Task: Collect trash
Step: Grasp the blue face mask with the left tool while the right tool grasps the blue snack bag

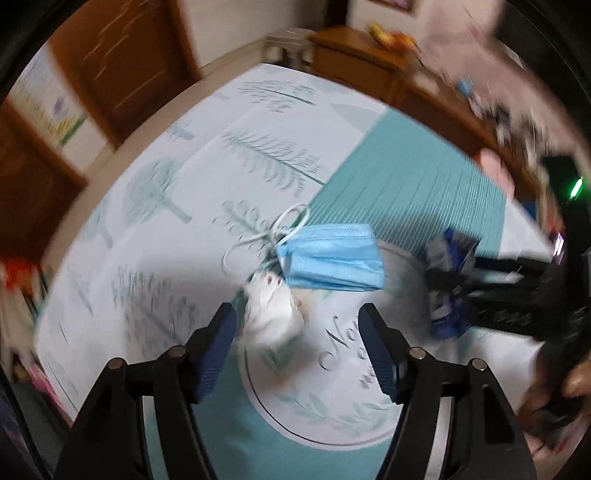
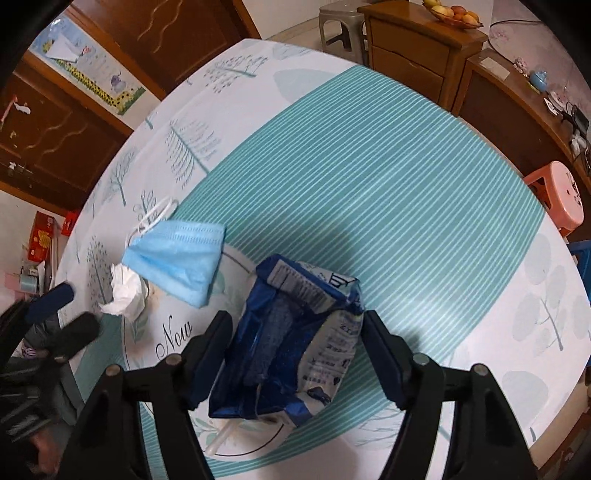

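Observation:
A crumpled white tissue [image 1: 271, 308] lies on the table just ahead of my left gripper [image 1: 297, 328], which is open with the tissue near its left finger. A blue face mask [image 1: 332, 258] with white ear loops lies just beyond the tissue. My right gripper [image 2: 295, 339] is open, its fingers on either side of a flattened blue and white milk carton [image 2: 291, 339] with a white straw [image 2: 221, 439] poking out near the camera. The mask [image 2: 177, 258] and the tissue [image 2: 123, 291] lie to its left. The right gripper and carton [image 1: 448, 284] show at the right of the blurred left view.
The round table has a teal-striped and tree-print cloth [image 2: 369, 177]. Wooden cabinets [image 2: 417, 48], a fruit bowl [image 2: 452, 14], a grey stool [image 2: 340, 26] and a pink stool [image 2: 561, 195] stand beyond the table's edge. The left gripper [image 2: 55, 310] shows at far left.

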